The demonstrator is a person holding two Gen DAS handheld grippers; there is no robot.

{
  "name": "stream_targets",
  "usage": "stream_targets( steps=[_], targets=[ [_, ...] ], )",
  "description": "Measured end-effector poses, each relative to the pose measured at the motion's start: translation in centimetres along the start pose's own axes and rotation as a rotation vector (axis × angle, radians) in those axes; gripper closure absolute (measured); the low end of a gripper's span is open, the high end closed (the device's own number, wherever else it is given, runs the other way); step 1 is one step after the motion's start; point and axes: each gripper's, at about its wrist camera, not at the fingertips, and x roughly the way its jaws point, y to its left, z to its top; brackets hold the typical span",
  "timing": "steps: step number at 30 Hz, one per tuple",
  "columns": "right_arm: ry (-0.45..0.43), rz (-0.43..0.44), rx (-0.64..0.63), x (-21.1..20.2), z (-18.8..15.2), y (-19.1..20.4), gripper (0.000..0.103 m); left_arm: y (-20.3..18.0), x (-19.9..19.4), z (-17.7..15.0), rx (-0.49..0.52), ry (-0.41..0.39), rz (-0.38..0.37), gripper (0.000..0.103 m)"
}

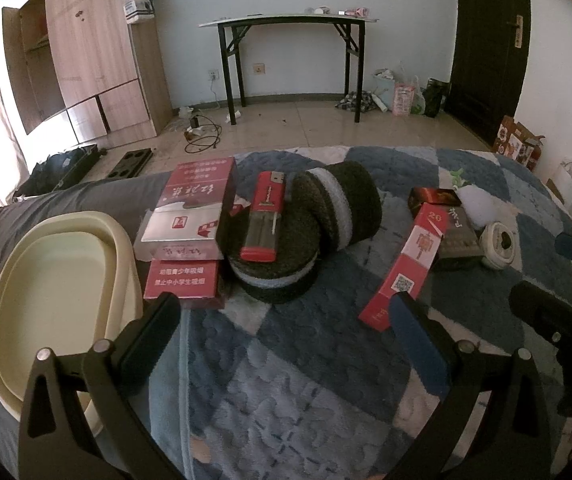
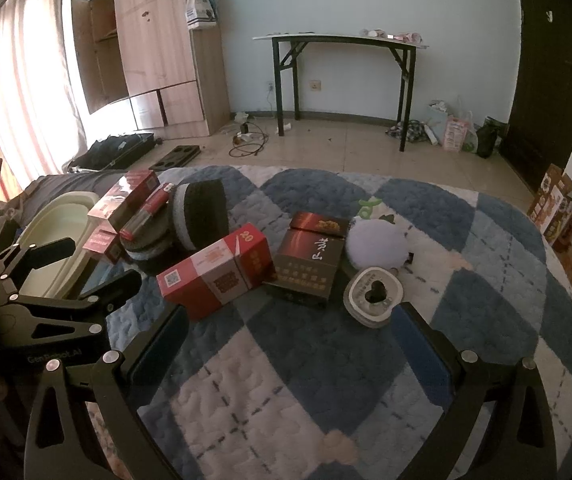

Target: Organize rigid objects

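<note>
On the blue-and-white quilt lie several rigid items. A cream tray (image 1: 58,264) sits at the left, also in the right wrist view (image 2: 60,240). Beside it are stacked red cartons (image 1: 190,216), a red lighter (image 1: 264,216) resting on a dark rolled knit (image 1: 326,216), a long red carton (image 1: 402,268) (image 2: 218,272), a dark brown box (image 2: 310,264) and a round white tin (image 2: 374,296). My left gripper (image 1: 286,320) is open and empty above the quilt, short of the items. My right gripper (image 2: 290,328) is open and empty, just before the red carton and the tin.
A white plush toy (image 2: 374,240) lies behind the tin. Beyond the bed are a black-legged table (image 2: 342,80), a wooden wardrobe (image 2: 154,52), cables on the tiled floor, bags by a dark door (image 2: 546,80), and curtains at the left.
</note>
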Motion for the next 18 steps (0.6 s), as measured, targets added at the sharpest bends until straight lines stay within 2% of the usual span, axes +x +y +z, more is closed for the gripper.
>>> stream_targets(
  steps=[18],
  targets=[
    [-0.006, -0.012, 0.018, -0.2, 0.1, -0.7, 0.0, 0.2, 1.1, -0.3, -0.014, 0.022, 0.002, 0.0]
  ],
)
